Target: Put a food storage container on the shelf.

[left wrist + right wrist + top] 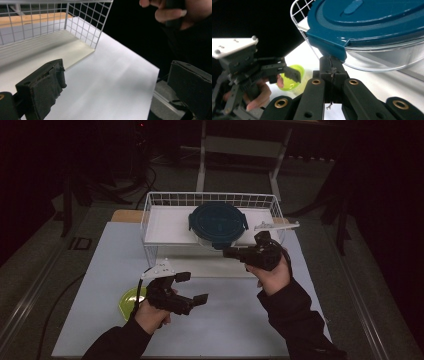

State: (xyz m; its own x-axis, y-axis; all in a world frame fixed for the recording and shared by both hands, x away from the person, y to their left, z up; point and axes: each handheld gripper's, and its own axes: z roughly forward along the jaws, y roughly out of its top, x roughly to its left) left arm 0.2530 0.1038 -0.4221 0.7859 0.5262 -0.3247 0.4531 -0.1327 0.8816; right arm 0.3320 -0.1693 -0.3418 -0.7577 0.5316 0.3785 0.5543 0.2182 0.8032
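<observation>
A lidded container (218, 225) is seen in the wire basket (150, 215), its latch beside the right gripper (331, 68)'s clenched jaws, while the left gripper (192, 289) is held released nearby.

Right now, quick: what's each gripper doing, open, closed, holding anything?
Left gripper: open, jaws wide apart, holding nothing, above the table.
Right gripper: closed, jaws pressed together just under the blue lid's latch tab; nothing between them.

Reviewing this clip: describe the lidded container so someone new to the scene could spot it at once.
Find the white wire basket at the table's far edge. The container sits on its raised white shelf, toward the right. It is round with a clear body and a dark teal clip-on lid, unlike the small yellow-green dish near the left gripper.
</observation>
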